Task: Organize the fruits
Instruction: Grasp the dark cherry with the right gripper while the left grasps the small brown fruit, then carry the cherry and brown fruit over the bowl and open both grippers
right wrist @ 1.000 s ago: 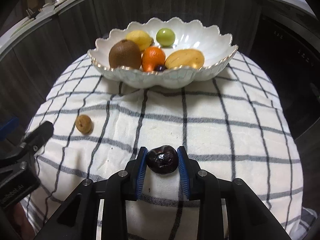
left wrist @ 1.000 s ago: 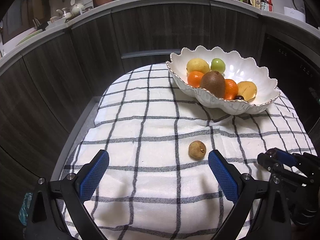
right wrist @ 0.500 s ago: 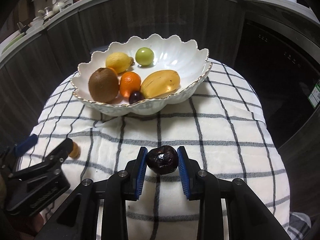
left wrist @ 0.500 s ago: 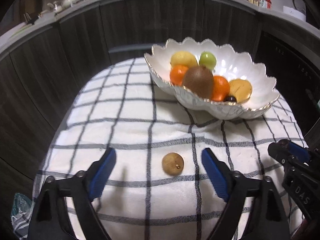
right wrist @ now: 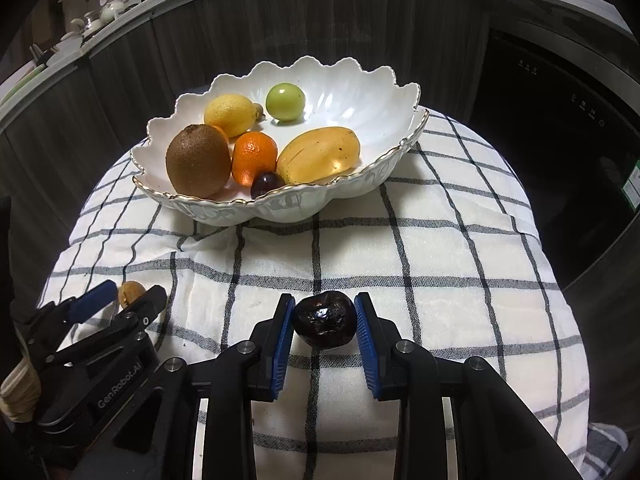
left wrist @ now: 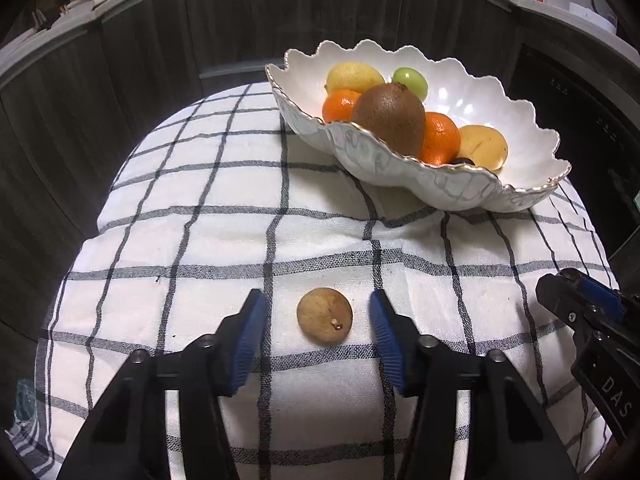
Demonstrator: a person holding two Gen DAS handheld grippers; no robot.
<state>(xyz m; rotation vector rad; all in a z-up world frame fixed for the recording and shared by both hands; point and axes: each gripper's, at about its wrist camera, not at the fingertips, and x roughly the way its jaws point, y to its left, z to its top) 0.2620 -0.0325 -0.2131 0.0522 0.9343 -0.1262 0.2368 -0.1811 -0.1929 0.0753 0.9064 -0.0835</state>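
Note:
A small brown round fruit [left wrist: 325, 316] lies on the checked cloth [left wrist: 200, 240]. My left gripper [left wrist: 318, 330] is open, its blue pads on either side of the fruit without touching it. My right gripper [right wrist: 324, 322] is shut on a dark wrinkled fruit [right wrist: 324, 320], held above the cloth in front of the bowl. The white scalloped bowl [right wrist: 360, 184] holds a kiwi [right wrist: 198, 166], a lemon [right wrist: 230, 114], an orange [right wrist: 254, 156], a green fruit [right wrist: 285, 101], a yellow mango-like fruit [right wrist: 318, 154] and a dark grape [right wrist: 266, 184]. The bowl [left wrist: 460, 192] also shows in the left wrist view.
The cloth covers a rounded surface that drops off on all sides. Dark cabinet fronts [right wrist: 320, 32] curve behind the bowl, with a dark appliance [right wrist: 560, 128] at the right. The right gripper [left wrist: 592, 320] shows at the right edge of the left wrist view.
My left gripper has moved forward and narrowed around the brown fruit, which now lies between its pads. My right gripper has risen with the dark fruit and looks down into the bowl.

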